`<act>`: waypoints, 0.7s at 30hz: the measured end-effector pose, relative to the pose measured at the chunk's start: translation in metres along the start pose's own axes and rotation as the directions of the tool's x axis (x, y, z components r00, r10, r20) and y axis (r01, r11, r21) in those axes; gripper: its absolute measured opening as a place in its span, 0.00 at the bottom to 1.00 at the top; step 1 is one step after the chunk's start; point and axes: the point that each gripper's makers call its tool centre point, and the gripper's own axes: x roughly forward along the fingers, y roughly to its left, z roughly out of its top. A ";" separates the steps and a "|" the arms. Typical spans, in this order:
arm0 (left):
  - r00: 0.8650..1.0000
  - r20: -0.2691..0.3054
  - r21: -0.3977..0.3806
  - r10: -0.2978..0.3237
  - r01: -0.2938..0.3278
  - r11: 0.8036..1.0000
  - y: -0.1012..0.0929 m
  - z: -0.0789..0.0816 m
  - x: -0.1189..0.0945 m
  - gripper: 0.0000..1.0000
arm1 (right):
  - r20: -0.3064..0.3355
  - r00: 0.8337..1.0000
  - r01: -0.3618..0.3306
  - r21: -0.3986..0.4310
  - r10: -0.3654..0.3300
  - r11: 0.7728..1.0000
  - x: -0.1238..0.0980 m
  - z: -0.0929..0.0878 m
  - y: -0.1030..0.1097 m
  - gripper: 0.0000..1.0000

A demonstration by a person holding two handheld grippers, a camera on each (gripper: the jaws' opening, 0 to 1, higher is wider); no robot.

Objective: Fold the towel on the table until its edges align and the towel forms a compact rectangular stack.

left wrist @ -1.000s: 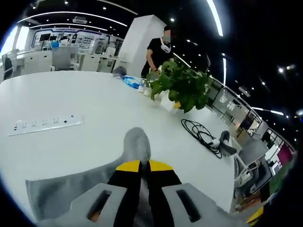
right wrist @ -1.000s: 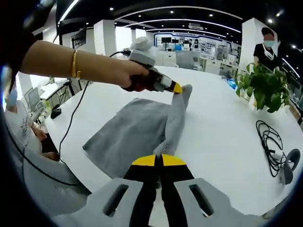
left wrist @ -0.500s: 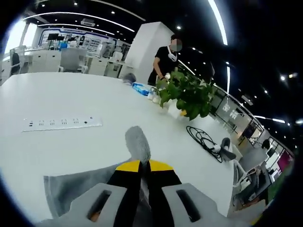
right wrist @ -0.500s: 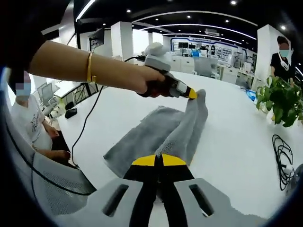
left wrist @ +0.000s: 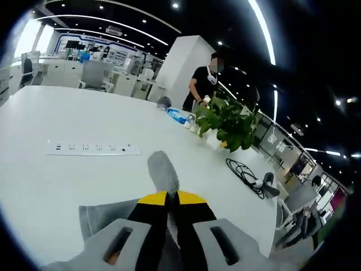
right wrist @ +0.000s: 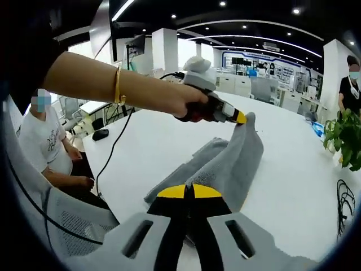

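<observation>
Pinching the towel (right wrist: 237,161) corners in both closed grippers, left gripper (right wrist: 241,118) and right gripper (right wrist: 189,189), I risk uneven tension skewing the fold.

My left gripper (left wrist: 168,197) covers the towel (left wrist: 163,172) corner it pinches. My right gripper (right wrist: 188,191) blocks the towel's near end, and the tabletop (right wrist: 293,169) beyond runs off the picture's edge.
</observation>
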 end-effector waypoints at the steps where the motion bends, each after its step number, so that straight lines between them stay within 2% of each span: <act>1: 1.000 0.000 -0.002 0.004 -0.004 1.000 0.004 -0.002 -0.002 0.04 | -0.001 1.000 -0.003 0.000 0.003 1.000 0.001 0.000 0.001 0.00; 6: 1.000 0.000 -0.049 0.021 -0.021 0.999 0.014 -0.014 -0.009 0.04 | -0.036 0.998 -0.043 -0.013 0.042 0.999 0.025 -0.011 0.017 0.00; 8: 0.999 -0.009 -0.063 0.031 -0.032 0.997 0.031 -0.028 -0.007 0.04 | -0.055 0.997 -0.056 -0.028 0.054 0.998 0.034 -0.015 0.022 0.00; 10: 0.999 -0.017 -0.071 0.039 -0.040 0.997 0.028 -0.028 -0.010 0.04 | -0.066 0.996 -0.068 -0.030 0.066 0.997 0.042 -0.017 0.028 0.00; 14: 0.998 -0.028 -0.085 0.063 -0.066 0.994 0.050 -0.040 -0.010 0.05 | -0.088 0.992 -0.099 -0.050 0.094 0.994 0.057 -0.019 0.037 0.00; 21: 0.995 -0.054 -0.103 0.088 -0.093 0.990 0.069 -0.050 -0.011 0.05 | -0.134 0.983 -0.140 -0.089 0.127 0.986 0.078 -0.030 0.052 0.00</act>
